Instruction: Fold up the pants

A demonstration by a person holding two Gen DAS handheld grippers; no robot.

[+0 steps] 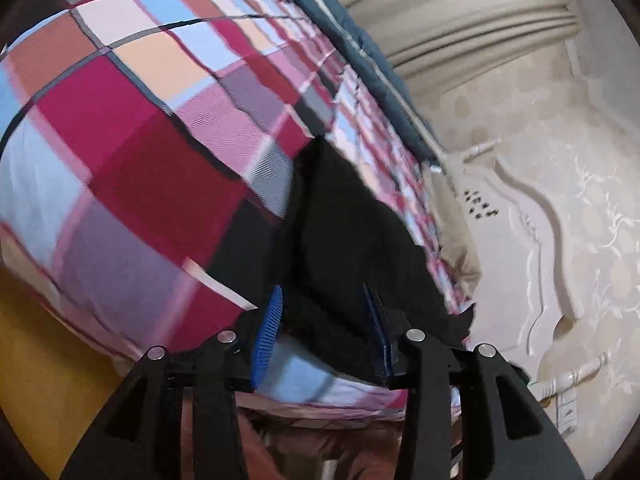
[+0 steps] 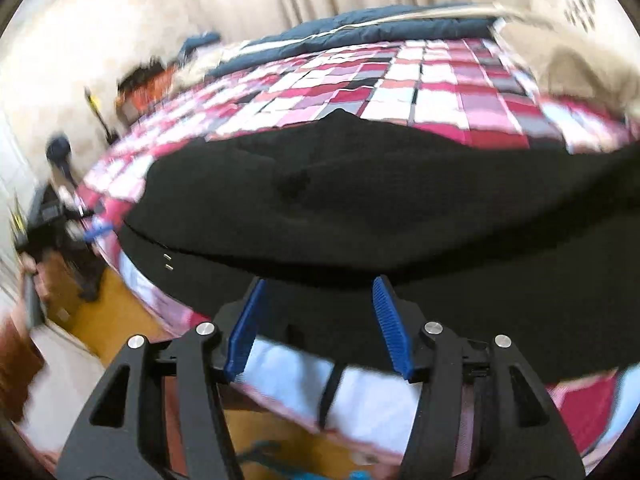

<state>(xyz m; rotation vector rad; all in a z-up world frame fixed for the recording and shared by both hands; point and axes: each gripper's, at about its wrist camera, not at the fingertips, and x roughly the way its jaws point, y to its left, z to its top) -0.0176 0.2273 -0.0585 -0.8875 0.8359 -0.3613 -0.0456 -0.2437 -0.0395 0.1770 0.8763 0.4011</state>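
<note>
Black pants [image 2: 360,200] lie on a checked red, pink and blue bedspread [image 2: 440,80], near the bed's front edge. In the right wrist view they spread wide, and a waistband part with two small metal rivets [image 2: 168,262] shows at the left. My right gripper [image 2: 320,284] is open, its blue pads at the pants' near edge with nothing between them. In the left wrist view the pants [image 1: 344,216] run away from me as a narrow strip. My left gripper [image 1: 322,292] is open over their near end, holding nothing.
A dark blue quilt [image 2: 360,28] lies along the bed's far side. A cream carved headboard [image 1: 520,240] and patterned wall stand at the right of the left wrist view. Yellow wooden floor [image 2: 120,312] lies below the bed edge, with dark clutter [image 2: 60,220] at the left.
</note>
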